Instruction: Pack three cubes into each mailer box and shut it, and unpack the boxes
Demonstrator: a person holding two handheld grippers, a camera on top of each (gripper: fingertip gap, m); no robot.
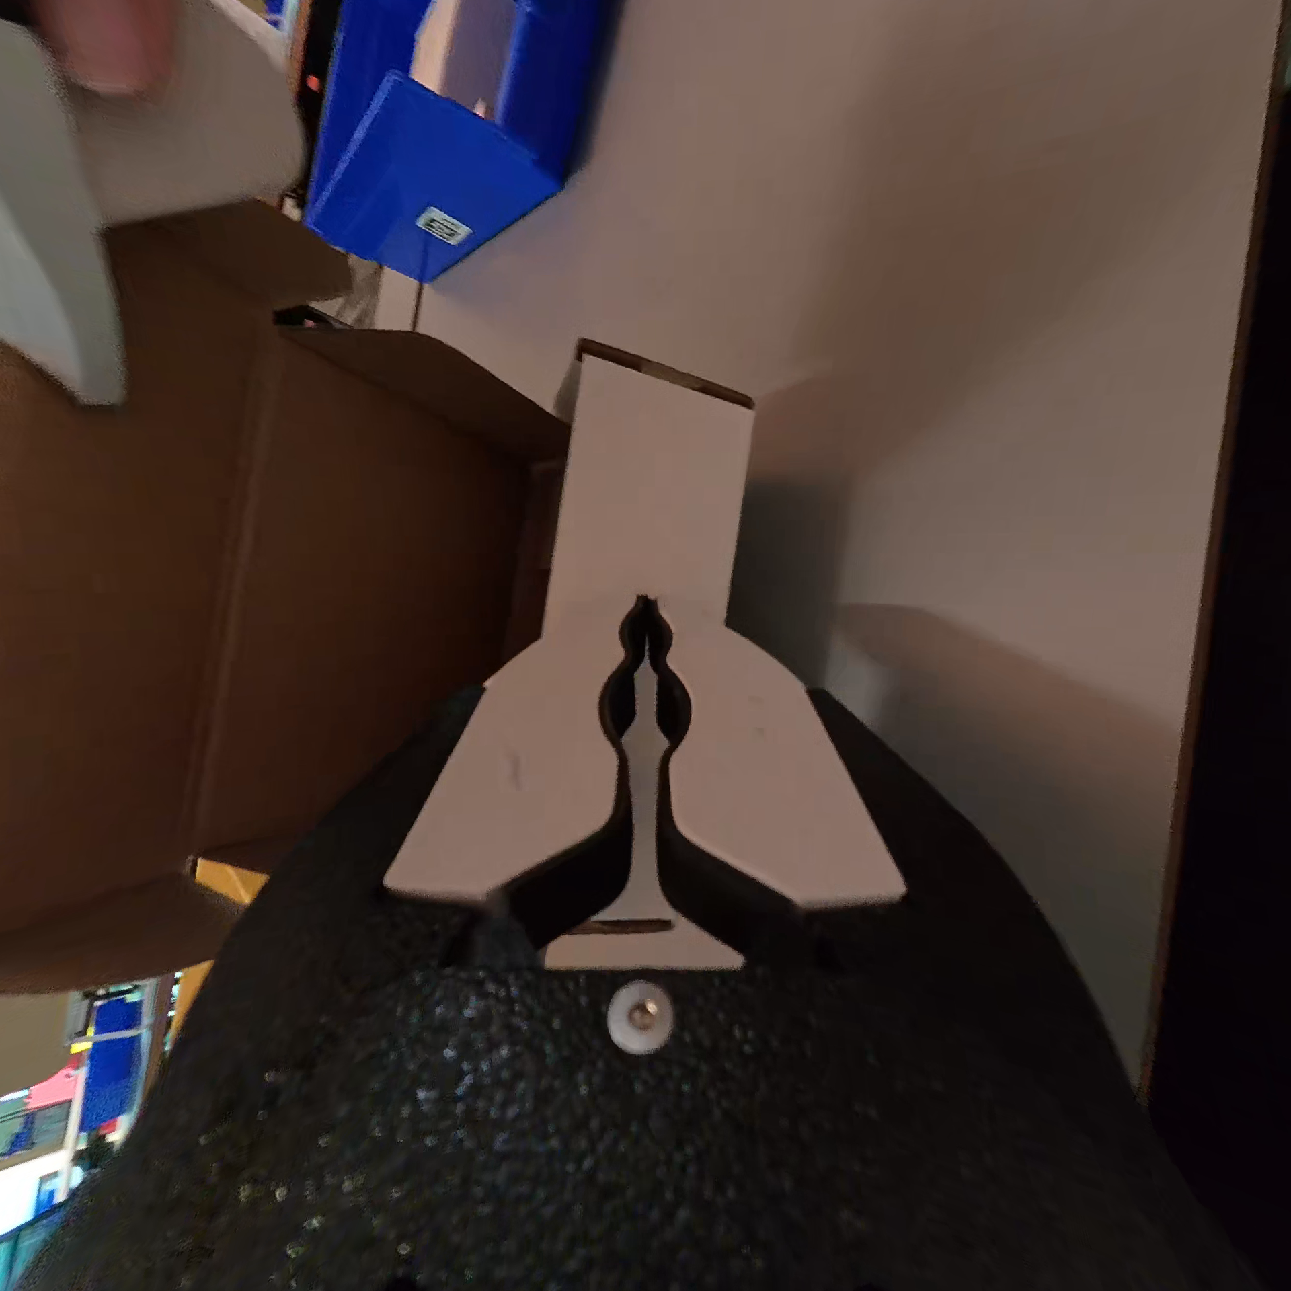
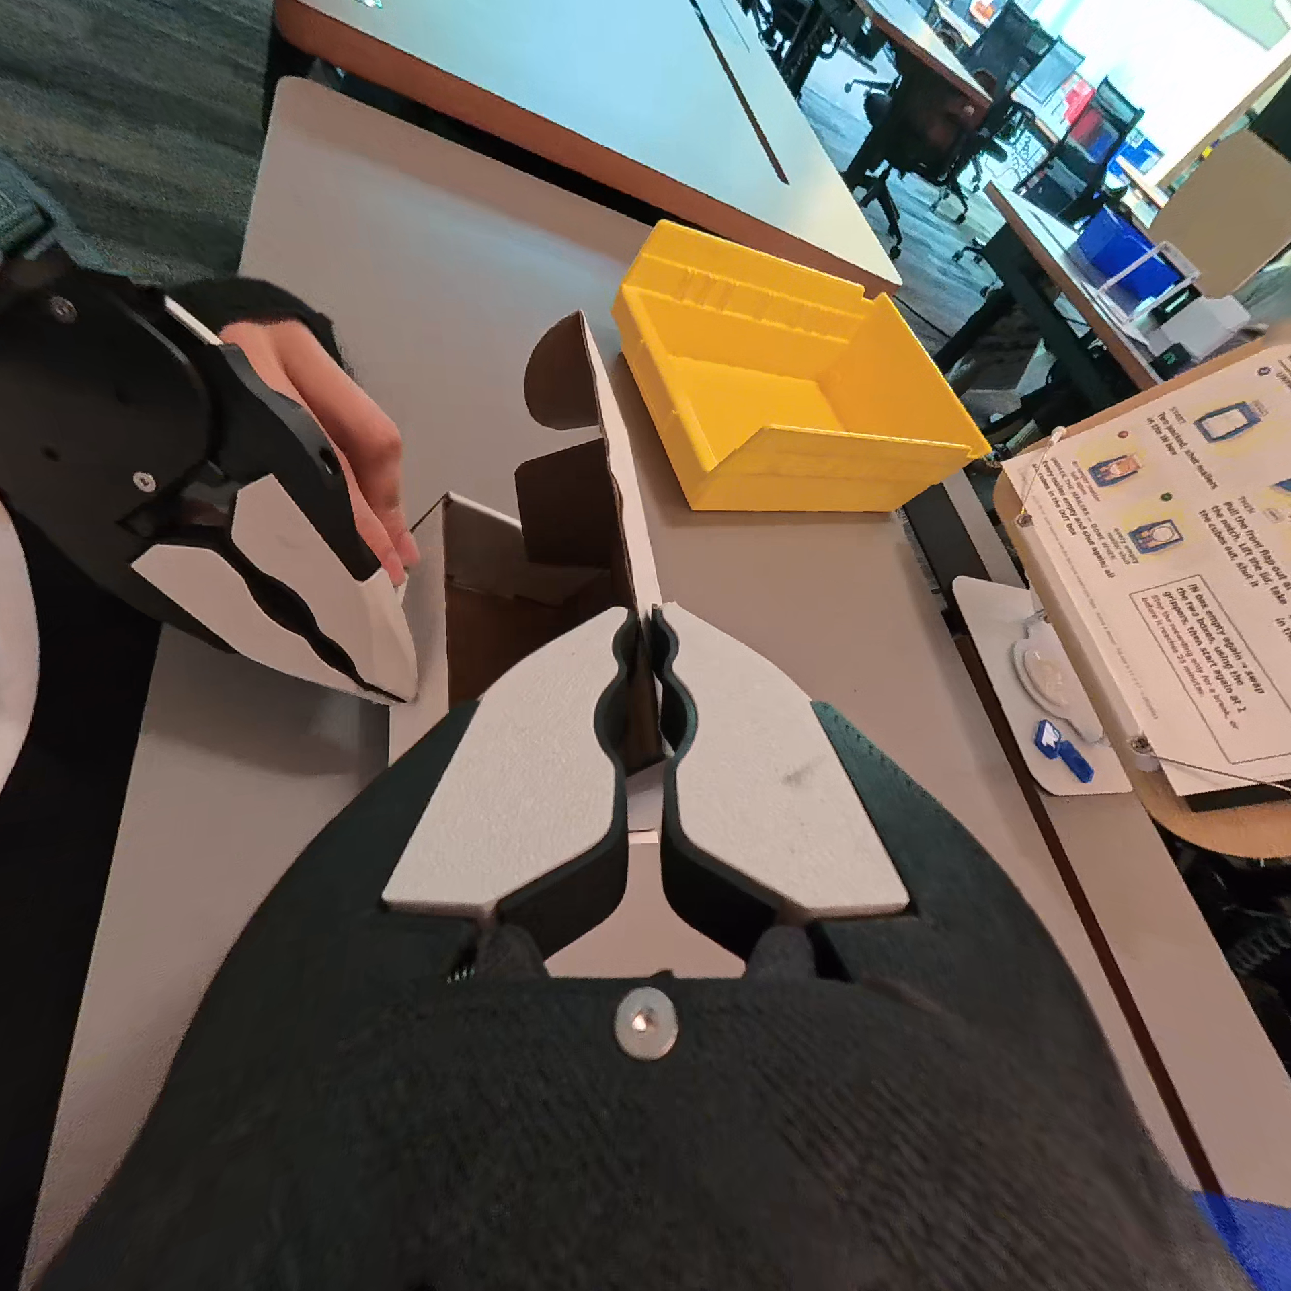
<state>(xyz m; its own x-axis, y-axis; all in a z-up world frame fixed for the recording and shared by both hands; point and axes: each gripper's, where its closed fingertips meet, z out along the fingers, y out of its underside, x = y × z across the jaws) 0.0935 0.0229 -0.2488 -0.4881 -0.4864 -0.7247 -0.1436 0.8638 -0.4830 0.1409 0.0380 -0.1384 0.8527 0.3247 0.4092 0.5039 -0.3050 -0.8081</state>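
Cardboard mailer box, white outside, brown inside (image 2: 489,594), open on grey table (image 2: 803,629). Right gripper (image 2: 646,618) clamped on upright lid panel (image 2: 625,489); left gripper (image 2: 409,691) pinching box wall. Light, stiff, creases easily: grip near fold.

Left wrist view: upper left of frame motion-smeared; a pale shape with a pink patch (image 1: 133,49) there cannot be identified. Blue bin (image 1: 433,174) cut off by top edge, interior unreadable. Mailer box (image 1: 279,594) runs off left edge; floor of box not seen.

Right wrist view: box interior (image 2: 517,615) in shadow, contents indeterminate. Instruction sheet (image 2: 1187,559) clipped at right edge. Blue patch (image 2: 1243,1236) at lower right: unidentifiable.
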